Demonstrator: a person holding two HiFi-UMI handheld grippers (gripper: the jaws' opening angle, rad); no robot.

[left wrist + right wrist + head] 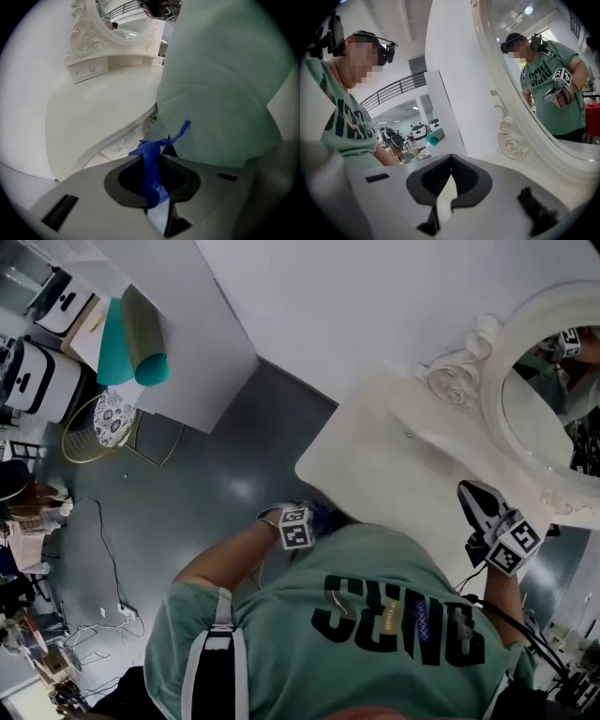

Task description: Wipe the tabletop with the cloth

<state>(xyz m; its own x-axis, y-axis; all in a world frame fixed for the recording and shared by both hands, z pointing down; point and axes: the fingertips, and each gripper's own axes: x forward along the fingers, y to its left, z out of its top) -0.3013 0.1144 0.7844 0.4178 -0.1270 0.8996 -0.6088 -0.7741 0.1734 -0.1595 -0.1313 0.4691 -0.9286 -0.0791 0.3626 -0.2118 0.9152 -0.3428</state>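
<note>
Blue cloth (151, 173) pinched in left gripper (159, 152), lower centre — clear of the tabletop (98, 108). Meanwhile the right gripper (451, 164) clenches nothing; wiping looks unstarted.

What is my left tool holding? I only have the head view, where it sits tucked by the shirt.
Observer: The left tool is shut on a strip of blue cloth.
Operator: And the right one?
Observer: The right tool is shut, with nothing between its jaws.
Operator: Is the cloth on the tabletop?
Observer: No, it is beside the shirt, clear of the white tabletop.
</note>
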